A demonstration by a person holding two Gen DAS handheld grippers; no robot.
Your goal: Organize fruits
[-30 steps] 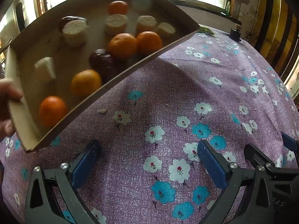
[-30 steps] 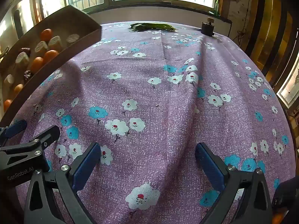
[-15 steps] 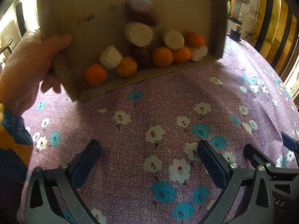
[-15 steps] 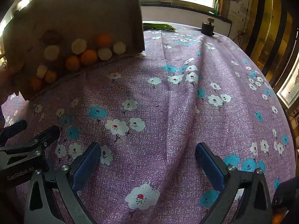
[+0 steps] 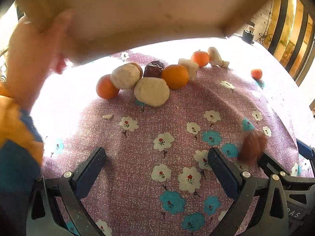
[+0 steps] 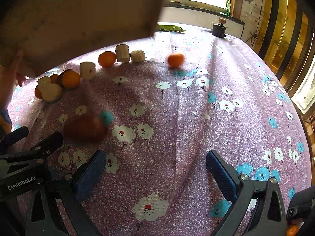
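While both jaws gape with nothing between them, left gripper (image 5: 157,167) and right gripper (image 6: 155,169) low over floral cloth (image 6: 196,108), blurred brown fruit (image 5: 253,145) just beyond left gripper's right finger, oranges and pale chunks (image 5: 151,91) clustered farther ahead, tilted cardboard tray (image 5: 137,9) in a bare hand (image 5: 33,59) above them.
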